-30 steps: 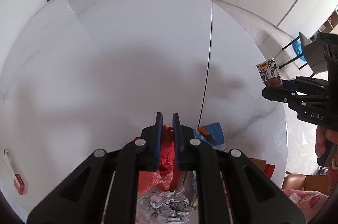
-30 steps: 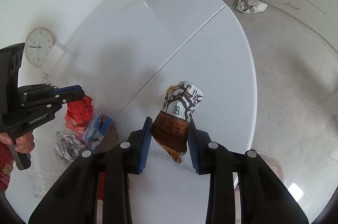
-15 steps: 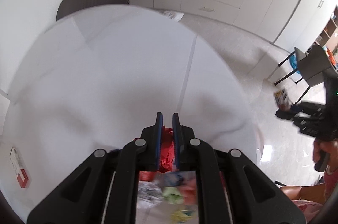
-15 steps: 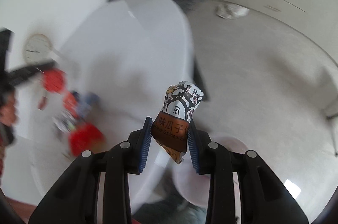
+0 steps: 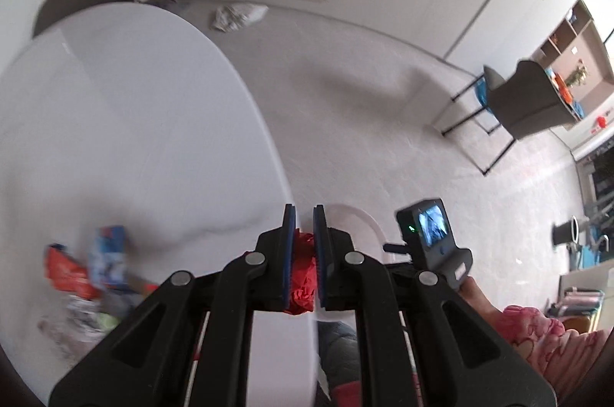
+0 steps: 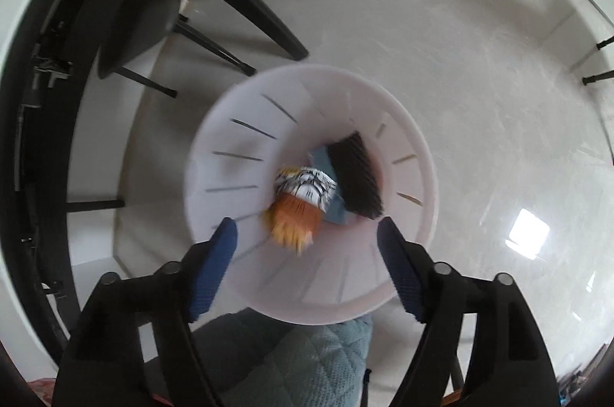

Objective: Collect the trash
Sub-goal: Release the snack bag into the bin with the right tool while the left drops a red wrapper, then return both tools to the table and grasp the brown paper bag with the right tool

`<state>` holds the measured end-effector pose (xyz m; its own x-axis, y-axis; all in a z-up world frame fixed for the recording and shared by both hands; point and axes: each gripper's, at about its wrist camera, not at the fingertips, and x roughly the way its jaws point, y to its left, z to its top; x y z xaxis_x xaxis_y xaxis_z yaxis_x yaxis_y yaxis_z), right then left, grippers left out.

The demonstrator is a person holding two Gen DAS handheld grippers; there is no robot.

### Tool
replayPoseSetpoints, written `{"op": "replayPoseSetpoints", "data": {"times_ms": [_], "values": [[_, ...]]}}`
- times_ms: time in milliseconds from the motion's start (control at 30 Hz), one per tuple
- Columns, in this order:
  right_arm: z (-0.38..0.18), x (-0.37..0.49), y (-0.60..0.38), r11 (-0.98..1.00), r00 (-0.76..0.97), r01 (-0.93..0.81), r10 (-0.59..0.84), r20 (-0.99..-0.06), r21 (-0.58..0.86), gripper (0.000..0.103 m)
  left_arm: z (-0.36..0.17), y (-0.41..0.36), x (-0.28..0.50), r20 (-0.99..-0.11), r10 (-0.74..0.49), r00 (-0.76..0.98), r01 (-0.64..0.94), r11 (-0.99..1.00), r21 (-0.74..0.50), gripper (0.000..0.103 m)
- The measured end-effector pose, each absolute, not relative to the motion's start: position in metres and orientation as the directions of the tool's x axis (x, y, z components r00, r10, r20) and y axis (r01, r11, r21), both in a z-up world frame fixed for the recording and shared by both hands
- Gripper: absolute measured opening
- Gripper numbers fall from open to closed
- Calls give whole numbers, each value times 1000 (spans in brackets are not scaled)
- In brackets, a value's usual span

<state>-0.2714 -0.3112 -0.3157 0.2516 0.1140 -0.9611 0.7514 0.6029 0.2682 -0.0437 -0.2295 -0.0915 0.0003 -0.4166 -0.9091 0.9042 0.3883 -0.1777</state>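
Note:
My left gripper (image 5: 304, 220) is shut on a crumpled red wrapper (image 5: 302, 276) and holds it past the table's right edge. My right gripper (image 6: 309, 240) is open and empty, pointing straight down into a white waste bin (image 6: 230, 146). A brown, orange and white snack bag (image 6: 303, 197), blurred, is inside the bin below the jaws, beside a black item (image 6: 355, 171). The bin's rim (image 5: 364, 219) and the right gripper's body (image 5: 429, 234) also show in the left wrist view. Several wrappers (image 5: 90, 268) lie on the white table (image 5: 115, 119).
Under the table edge stand black legs (image 6: 238, 0) and a grey chair (image 6: 134, 23). A grey chair (image 5: 525, 103) stands on the floor at the right. A white bag (image 5: 238, 15) lies on the floor by the cabinets. My knee in teal fabric (image 6: 291, 364) is below the bin.
Both grippers swung right, off the table. My right gripper turned down over the bin, opened and released the snack bag into it. My left gripper lifted the red wrapper away from the pile.

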Motion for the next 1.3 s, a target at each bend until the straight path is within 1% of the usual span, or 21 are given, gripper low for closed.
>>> {"op": "replayPoseSetpoints", "data": {"times_ms": [33, 67, 100, 367, 467, 500, 567, 600, 633, 700, 767, 867, 967, 1100, 1200, 1300], "values": [[-312, -275, -313, 601, 257, 751, 115, -960, 273, 82, -99, -234, -52, -915, -404, -10, 905, 387, -180, 9], [-308, -281, -315, 600, 260, 753, 108, -960, 271, 88, -105, -237, -56, -920, -391, -20, 906, 382, -182, 9], [-301, -285, -315, 602, 260, 754, 96, -961, 264, 91, -113, -242, -62, -925, -378, -34, 907, 376, -187, 9], [-234, -317, -327, 649, 286, 736, -41, -957, 192, 100, -159, -262, -106, -944, -306, -127, 909, 345, -235, 9], [-216, -325, -333, 644, 312, 736, -51, -949, 207, 100, -176, -262, -116, -947, -275, -167, 897, 357, -261, 10], [-210, -327, -335, 643, 321, 736, -56, -945, 212, 100, -182, -261, -119, -949, -258, -183, 894, 359, -270, 12], [-200, -329, -337, 643, 332, 736, -68, -941, 213, 100, -189, -257, -121, -953, -237, -191, 890, 369, -270, 36], [-195, -329, -339, 644, 341, 734, -73, -937, 217, 100, -189, -253, -122, -956, -237, -174, 889, 380, -256, 62], [-191, -328, -341, 644, 349, 733, -78, -934, 220, 100, -187, -248, -121, -956, -245, -160, 888, 388, -248, 72], [-186, -325, -342, 644, 356, 733, -86, -930, 221, 100, -181, -244, -122, -947, -277, -161, 886, 382, -263, 74], [-181, -323, -342, 644, 362, 732, -93, -928, 221, 100, -177, -241, -123, -945, -278, -171, 886, 377, -271, 78], [-168, -318, -342, 655, 379, 722, -103, -920, 224, 100, -164, -234, -116, -943, -301, -143, 885, 387, -258, 81], [-151, -310, -338, 680, 405, 697, -110, -908, 228, 100, -137, -220, -104, -938, -338, -83, 882, 413, -227, 83], [-119, -288, -324, 742, 463, 625, -104, -880, 241, 100, -88, -188, -87, -911, -410, 45, 866, 471, -170, 95], [-95, -258, -303, 812, 509, 528, -69, -858, 248, 100, -53, -154, -68, -885, -439, 157, 831, 542, -122, 95], [-79, -223, -278, 876, 540, 417, -23, -841, 243, 100, -32, -113, -46, -871, -417, 260, 761, 644, -81, 95]]}}
